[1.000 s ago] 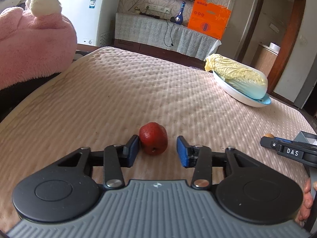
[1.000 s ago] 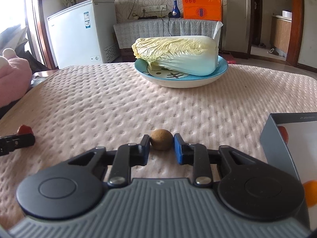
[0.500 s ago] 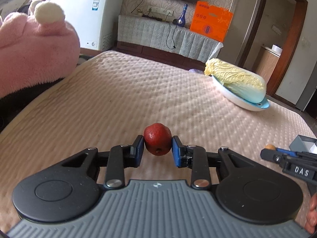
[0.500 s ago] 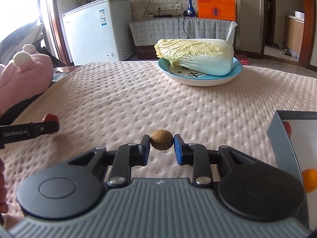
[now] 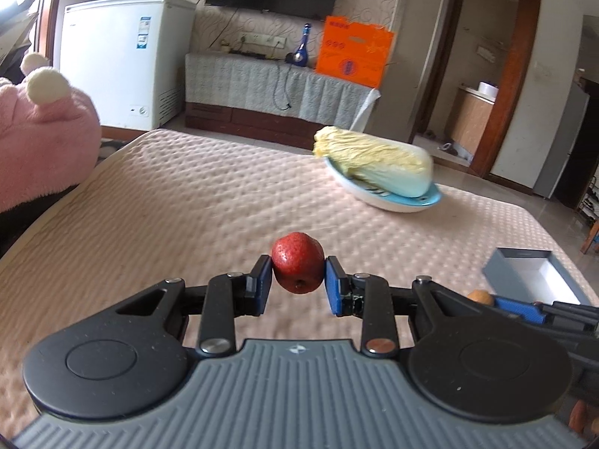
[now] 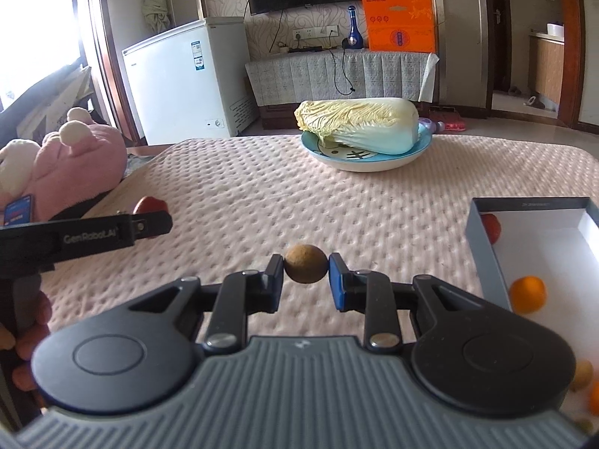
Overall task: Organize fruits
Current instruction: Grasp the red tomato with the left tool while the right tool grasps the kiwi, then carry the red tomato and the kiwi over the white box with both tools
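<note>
Left-wrist view first: left gripper (image 5: 298,285) clamps the red fruit (image 5: 298,268) above the quilted table (image 5: 179,202); its long axis looks tilted, dimpled end toward camera. Grey box (image 5: 531,275) sits right, nearer the other arm. Right-wrist view: right gripper (image 6: 306,276) pinches a round brown fruit (image 6: 305,268), no clear axis; box (image 6: 486,258) lies just right, holding an orange (image 6: 528,293).

"GenRobot.AI" stands in grey letters on the black arm of the left claw (image 6: 151,223), left of the right claw (image 6: 306,269); print on the box (image 6: 531,204) rim, the freezer (image 6: 187,75) labels and the orange bag (image 6: 398,22) beyond is too small to read.
</note>
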`<act>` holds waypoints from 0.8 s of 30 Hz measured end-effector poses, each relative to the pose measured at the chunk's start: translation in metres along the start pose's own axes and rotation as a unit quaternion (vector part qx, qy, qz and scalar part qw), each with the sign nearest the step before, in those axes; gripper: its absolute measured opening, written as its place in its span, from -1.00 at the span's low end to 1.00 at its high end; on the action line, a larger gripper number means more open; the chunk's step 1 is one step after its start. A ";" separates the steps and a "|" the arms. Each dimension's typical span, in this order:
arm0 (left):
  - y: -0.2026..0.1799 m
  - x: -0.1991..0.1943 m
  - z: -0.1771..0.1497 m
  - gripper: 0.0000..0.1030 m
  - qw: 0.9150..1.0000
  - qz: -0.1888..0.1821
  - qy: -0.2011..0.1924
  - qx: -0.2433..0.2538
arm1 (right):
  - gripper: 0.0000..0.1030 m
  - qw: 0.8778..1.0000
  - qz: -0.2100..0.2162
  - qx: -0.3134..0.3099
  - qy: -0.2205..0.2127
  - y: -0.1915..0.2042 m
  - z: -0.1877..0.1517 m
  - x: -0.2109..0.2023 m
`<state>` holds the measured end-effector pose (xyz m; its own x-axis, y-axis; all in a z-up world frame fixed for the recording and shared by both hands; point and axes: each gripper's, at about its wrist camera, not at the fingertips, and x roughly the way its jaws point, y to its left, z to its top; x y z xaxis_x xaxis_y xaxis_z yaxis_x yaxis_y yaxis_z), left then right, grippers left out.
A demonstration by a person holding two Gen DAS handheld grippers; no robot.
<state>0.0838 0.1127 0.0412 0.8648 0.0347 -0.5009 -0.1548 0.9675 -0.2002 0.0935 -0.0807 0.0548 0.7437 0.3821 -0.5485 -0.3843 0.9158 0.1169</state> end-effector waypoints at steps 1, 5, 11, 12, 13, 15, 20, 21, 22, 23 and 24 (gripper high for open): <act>-0.004 -0.003 0.000 -0.32 1.000 -0.002 -0.001 0.001 | -0.44 1.000 -0.001 0.002 -0.001 0.000 -0.002 -0.005; -0.017 -0.016 -0.003 -0.32 1.000 -0.006 -0.004 0.005 | -0.44 1.000 -0.002 0.008 -0.005 -0.001 -0.009 -0.025; -0.037 -0.036 -0.008 -0.31 1.000 -0.017 -0.008 0.011 | -0.44 1.000 -0.004 0.004 -0.015 0.000 -0.018 -0.054; -0.041 -0.038 -0.009 -0.31 1.000 -0.018 -0.006 0.012 | -0.44 1.000 -0.004 0.003 -0.016 -0.001 -0.019 -0.059; -0.044 -0.040 -0.010 -0.31 1.000 -0.020 -0.006 0.014 | -0.44 1.000 -0.004 0.002 -0.018 -0.002 -0.021 -0.064; -0.052 -0.044 -0.011 -0.31 1.000 -0.023 -0.008 0.018 | -0.44 1.000 -0.006 0.000 -0.022 -0.004 -0.023 -0.074; -0.076 -0.052 -0.019 -0.31 0.999 -0.037 -0.005 0.030 | -0.44 0.999 -0.008 0.000 -0.035 -0.015 -0.026 -0.099; -0.081 -0.054 -0.020 -0.31 0.999 -0.040 -0.006 0.034 | -0.44 0.999 -0.010 -0.001 -0.037 -0.017 -0.026 -0.103; -0.087 -0.055 -0.022 -0.31 0.998 -0.043 -0.007 0.038 | -0.44 0.999 -0.013 -0.002 -0.040 -0.020 -0.026 -0.107; -0.093 -0.057 -0.023 -0.31 0.998 -0.047 -0.007 0.042 | -0.44 0.999 -0.016 -0.003 -0.043 -0.023 -0.027 -0.112; -0.099 -0.057 -0.024 -0.31 0.998 -0.052 -0.007 0.046 | -0.44 0.999 -0.019 -0.004 -0.046 -0.027 -0.028 -0.117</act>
<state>0.0383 0.0090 0.0689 0.8809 -0.0643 -0.4690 -0.0193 0.9850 -0.1713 0.0020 -0.1531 0.0929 0.8049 0.3566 -0.4744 -0.3589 0.9291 0.0894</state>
